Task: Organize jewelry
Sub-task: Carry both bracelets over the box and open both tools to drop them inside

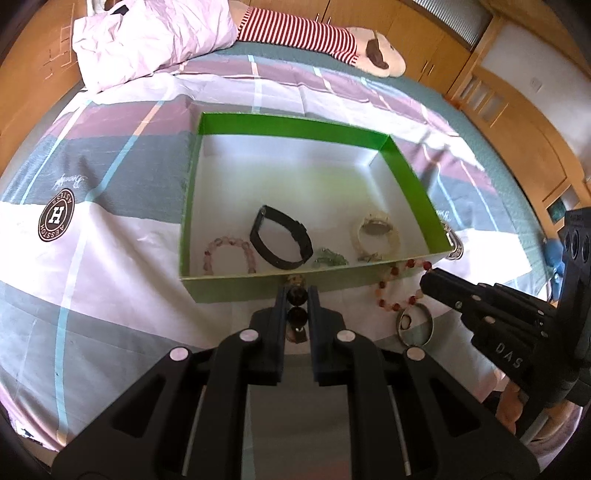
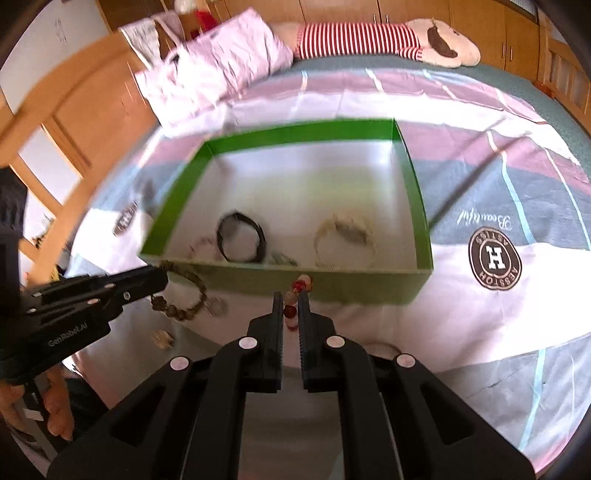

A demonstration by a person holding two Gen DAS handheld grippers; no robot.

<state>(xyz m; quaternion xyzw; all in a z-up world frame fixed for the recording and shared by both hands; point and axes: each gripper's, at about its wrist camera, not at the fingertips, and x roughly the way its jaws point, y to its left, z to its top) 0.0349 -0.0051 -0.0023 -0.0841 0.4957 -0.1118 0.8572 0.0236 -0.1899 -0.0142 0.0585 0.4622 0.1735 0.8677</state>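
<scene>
Jaws of the left gripper (image 1: 297, 295) pinch a dark beaded bracelet (image 1: 297, 306), just near of the green box (image 1: 240, 286) wall. From the right wrist, the right gripper (image 2: 291, 304) clamps a red-and-pink bracelet (image 2: 291, 312); the box lies straight ahead.

Green box (image 1: 406, 173), black band (image 1: 279, 238), red-and-white striped doll (image 1: 295, 31), plaid bedsheet (image 1: 110, 229).

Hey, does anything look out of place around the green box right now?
Nothing damaged, but a silver ring lies on the bedspread outside the green box, unlike the black band already inside.
</scene>
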